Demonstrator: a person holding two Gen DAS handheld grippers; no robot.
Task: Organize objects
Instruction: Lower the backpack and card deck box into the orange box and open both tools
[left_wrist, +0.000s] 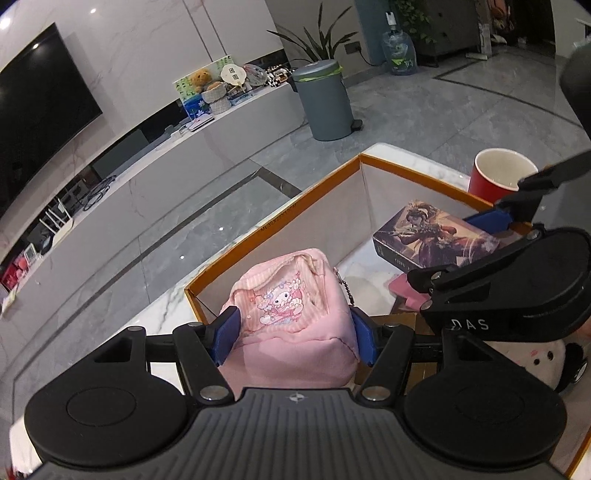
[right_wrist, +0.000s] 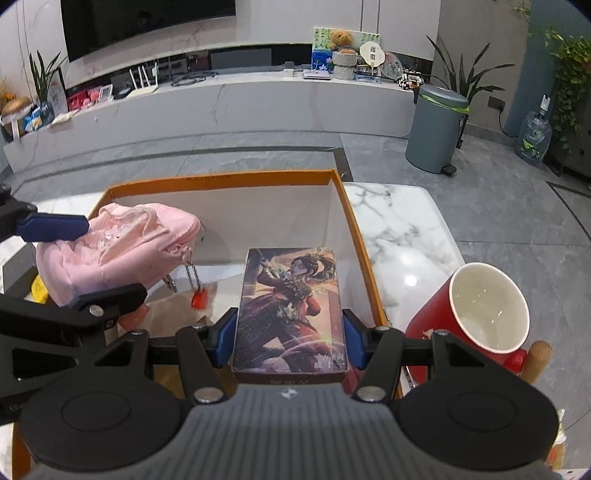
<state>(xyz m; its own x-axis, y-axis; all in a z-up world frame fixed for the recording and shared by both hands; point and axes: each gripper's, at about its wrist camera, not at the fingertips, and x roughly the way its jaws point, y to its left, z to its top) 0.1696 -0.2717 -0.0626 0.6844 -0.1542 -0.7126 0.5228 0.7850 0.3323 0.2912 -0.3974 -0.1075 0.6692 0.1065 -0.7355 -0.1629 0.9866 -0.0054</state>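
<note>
Left wrist: left gripper (left_wrist: 293, 332) pinches the pink pouch (left_wrist: 291, 317), blue pads (left_wrist: 227, 334) pressed into both of its sides. Pouch hangs over the near-left corner of the orange box (left_wrist: 360, 157), zipper side up, a bead chain dangling off its right edge. Box floor lies ahead and below the fingers. Right gripper (left_wrist: 491, 218) crosses the view on the right, holding the card box (left_wrist: 434, 234) over the box's right half. Red cup (left_wrist: 498, 177) stands outside, beyond the far wall. A white plush (left_wrist: 535, 360) shows bottom right; can't tell what it rests on.

Right wrist: right gripper (right_wrist: 290, 338) clamps the card box (right_wrist: 291, 306) across its short side, near the close end. Long axis runs straight ahead along the fingers, roughly parallel to the box's right wall (right_wrist: 360, 240), just inside it. Pouch (right_wrist: 114, 251) is held by the left gripper (right_wrist: 74, 258) at the left of the box (right_wrist: 221, 181), chain and red tag hanging free. Cup (right_wrist: 480, 306) sits on the marble table (right_wrist: 399, 225), right of the wall.

Judgement: both items are already above the box, each on its own side, well apart, so either could go down without crossing. Card box goes flat along the right wall; watch its far end against the wall.
</note>
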